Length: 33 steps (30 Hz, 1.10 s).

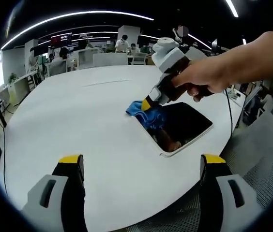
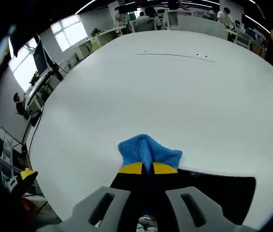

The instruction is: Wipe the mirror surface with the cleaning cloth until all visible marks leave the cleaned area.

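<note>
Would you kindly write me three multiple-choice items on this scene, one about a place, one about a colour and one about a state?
1. Where does the mirror lie?
A. flat on the white table, near its edge
B. propped against a wall
C. on a chair seat

2. What colour is the cleaning cloth?
A. red
B. blue
C. white

3. How do the left tongs stand?
A. shut on the cloth
B. shut on the mirror
C. open, holding nothing

Answers:
1. A: the left gripper view shows the dark mirror lying flat on the tabletop close to its rim.
2. B: the cloth is blue in both views.
3. C: their jaws stand wide apart over bare table, while the right tongs pinch the cloth at the mirror's edge.
</note>
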Tool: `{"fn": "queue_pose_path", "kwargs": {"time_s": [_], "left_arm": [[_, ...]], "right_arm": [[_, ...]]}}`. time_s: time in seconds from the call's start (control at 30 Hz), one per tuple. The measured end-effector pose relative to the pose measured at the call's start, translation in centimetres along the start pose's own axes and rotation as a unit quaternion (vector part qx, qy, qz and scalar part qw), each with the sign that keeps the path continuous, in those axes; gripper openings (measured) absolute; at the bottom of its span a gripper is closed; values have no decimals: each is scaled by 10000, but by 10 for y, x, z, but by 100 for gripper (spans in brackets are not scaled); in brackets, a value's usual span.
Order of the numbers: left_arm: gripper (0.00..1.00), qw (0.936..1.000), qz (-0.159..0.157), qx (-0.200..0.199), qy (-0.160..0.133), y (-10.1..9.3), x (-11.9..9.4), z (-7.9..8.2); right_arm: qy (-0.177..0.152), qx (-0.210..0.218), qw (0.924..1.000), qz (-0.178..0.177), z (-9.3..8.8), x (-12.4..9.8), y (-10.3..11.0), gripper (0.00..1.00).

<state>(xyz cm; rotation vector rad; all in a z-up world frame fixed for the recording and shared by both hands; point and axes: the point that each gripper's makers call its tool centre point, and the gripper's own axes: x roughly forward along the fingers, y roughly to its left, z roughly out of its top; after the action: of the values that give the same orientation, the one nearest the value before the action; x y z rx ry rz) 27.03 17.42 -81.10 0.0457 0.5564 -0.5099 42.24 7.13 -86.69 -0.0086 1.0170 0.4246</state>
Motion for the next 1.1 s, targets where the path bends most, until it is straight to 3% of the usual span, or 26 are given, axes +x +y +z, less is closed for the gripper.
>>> {"fn": "queue_pose_path", "kwargs": {"time_s": [0.4,1.1], "left_arm": [[99,9999,-62,-2,-125,-1,-2,3],[99,10000,28,14,-93,3,-3,0]], "right_arm": [[80,397,9990,171,-20,-12,8,0],[203,307,9987,341,-42,-21,23,0]]}}
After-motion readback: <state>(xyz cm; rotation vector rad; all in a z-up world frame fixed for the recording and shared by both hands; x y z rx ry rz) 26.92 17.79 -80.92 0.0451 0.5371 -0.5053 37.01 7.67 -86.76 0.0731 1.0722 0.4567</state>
